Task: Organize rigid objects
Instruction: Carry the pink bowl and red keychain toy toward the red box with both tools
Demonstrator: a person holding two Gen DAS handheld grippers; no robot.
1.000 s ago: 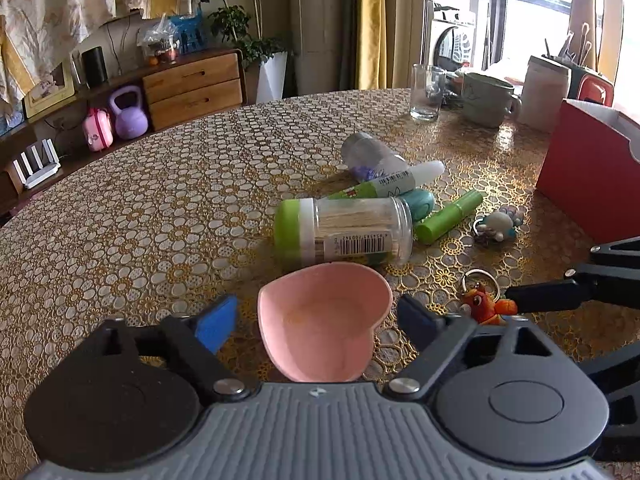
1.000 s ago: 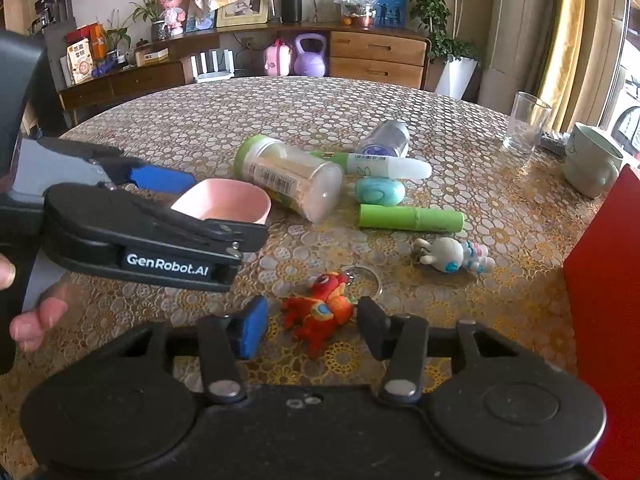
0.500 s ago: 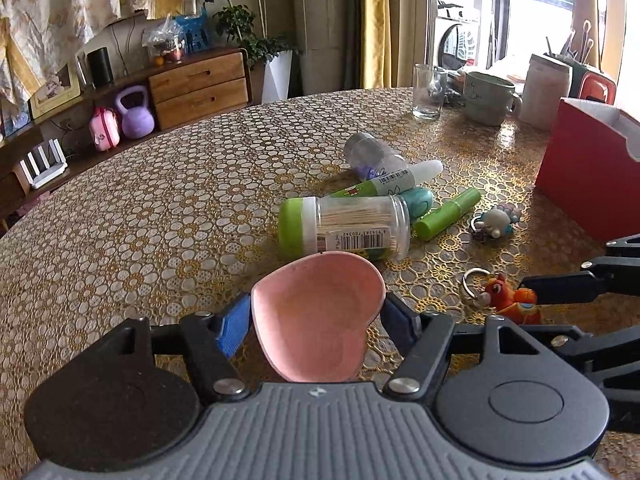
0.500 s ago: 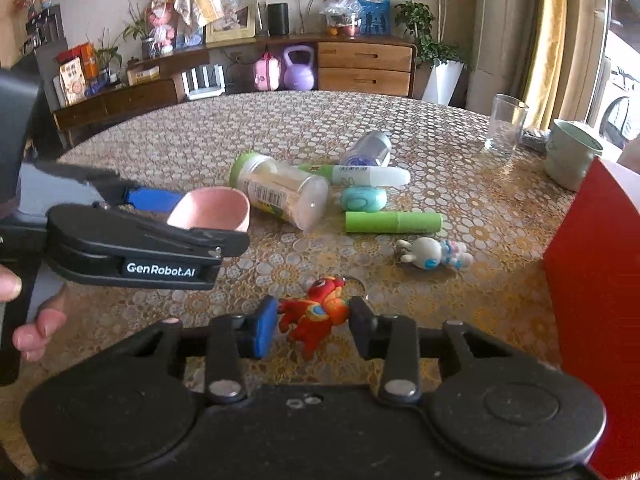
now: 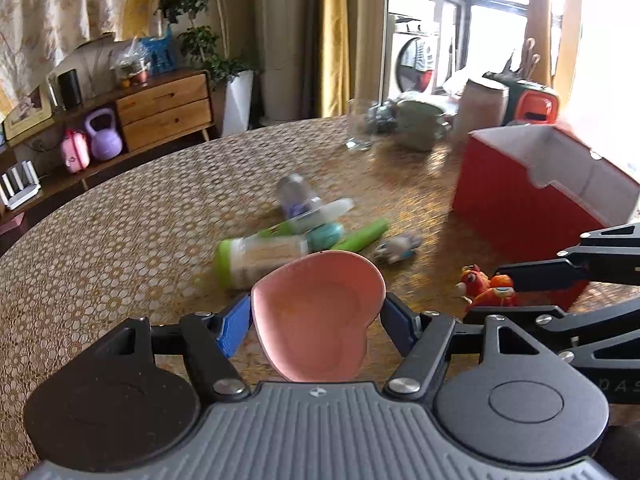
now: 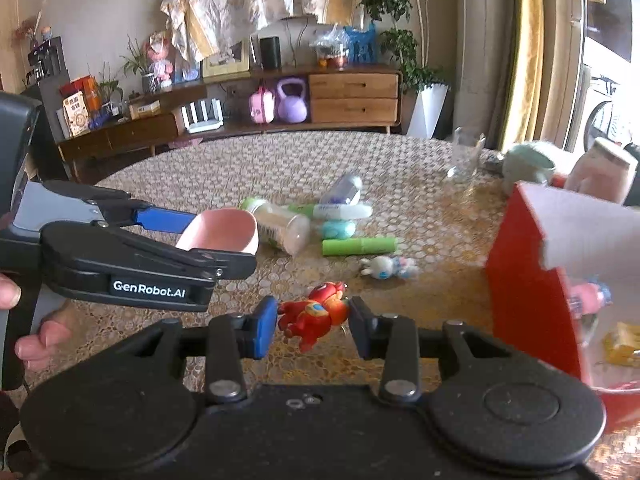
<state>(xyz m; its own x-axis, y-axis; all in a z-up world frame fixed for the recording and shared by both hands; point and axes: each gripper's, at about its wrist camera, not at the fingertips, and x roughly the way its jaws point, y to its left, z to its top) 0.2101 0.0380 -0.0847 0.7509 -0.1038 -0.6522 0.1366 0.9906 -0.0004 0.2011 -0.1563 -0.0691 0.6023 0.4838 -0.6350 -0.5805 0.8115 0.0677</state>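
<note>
My left gripper (image 5: 318,320) is shut on a pink heart-shaped dish (image 5: 320,312) and holds it above the table; the dish also shows in the right wrist view (image 6: 220,230). My right gripper (image 6: 314,322) is shut on a red and orange keychain figure (image 6: 316,314), lifted off the table; the figure also shows in the left wrist view (image 5: 486,286). An open red box (image 5: 528,196) stands on the right, close to the right gripper, and also shows in the right wrist view (image 6: 532,288).
On the table lie a green-capped toothpick jar (image 6: 280,226), a green tube (image 6: 358,246), a teal oval case (image 6: 338,229), a white tube (image 6: 340,211), a small bottle (image 6: 344,189) and a bunny keychain (image 6: 386,268). A glass (image 6: 464,156) and mug (image 6: 528,166) stand behind.
Both grippers closed on their objects and lifted them: the left took the pink dish, the right took the red figure. Both views rose and swung toward the red box.
</note>
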